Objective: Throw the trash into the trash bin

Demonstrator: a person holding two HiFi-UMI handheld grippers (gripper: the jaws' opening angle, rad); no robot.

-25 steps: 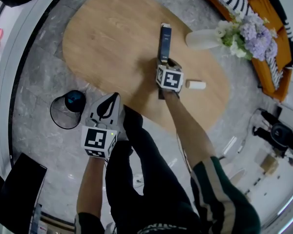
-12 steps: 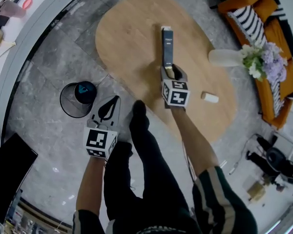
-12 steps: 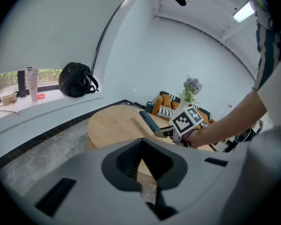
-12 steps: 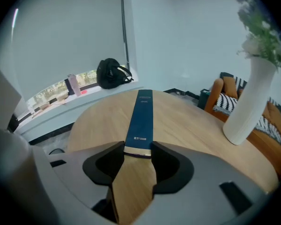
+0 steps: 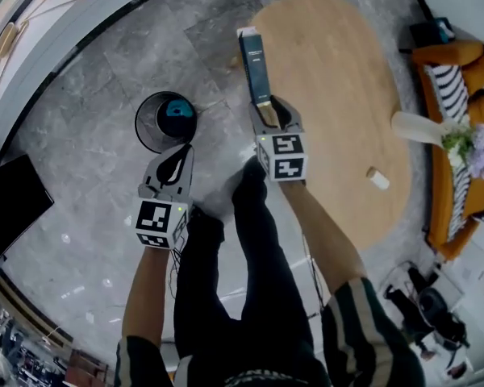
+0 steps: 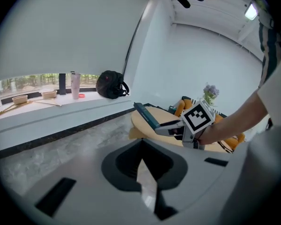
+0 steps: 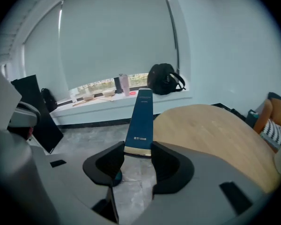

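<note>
In the head view my right gripper (image 5: 268, 116) is shut on the lower end of a long dark blue box (image 5: 253, 61), which sticks out ahead over the grey floor by the table's edge. The right gripper view shows the box (image 7: 140, 121) pinched between both pads, gold band at the grip. A black wire trash bin (image 5: 165, 121) with a blue thing inside stands on the floor, left of the box. My left gripper (image 5: 176, 164) hangs just below the bin, jaws shut and empty. In the left gripper view the box (image 6: 146, 116) appears ahead.
An oval wooden table (image 5: 347, 95) lies to the right, with a small white roll (image 5: 377, 177) and a vase of flowers (image 5: 456, 139) on it. An orange sofa (image 5: 460, 208) is beyond. A black panel (image 5: 8, 208) stands at the left. The person's legs (image 5: 242, 280) are below.
Both grippers have swung left, away from the table and toward the bin. The blue box, earlier over the tabletop, now hangs over the floor beside the bin.
</note>
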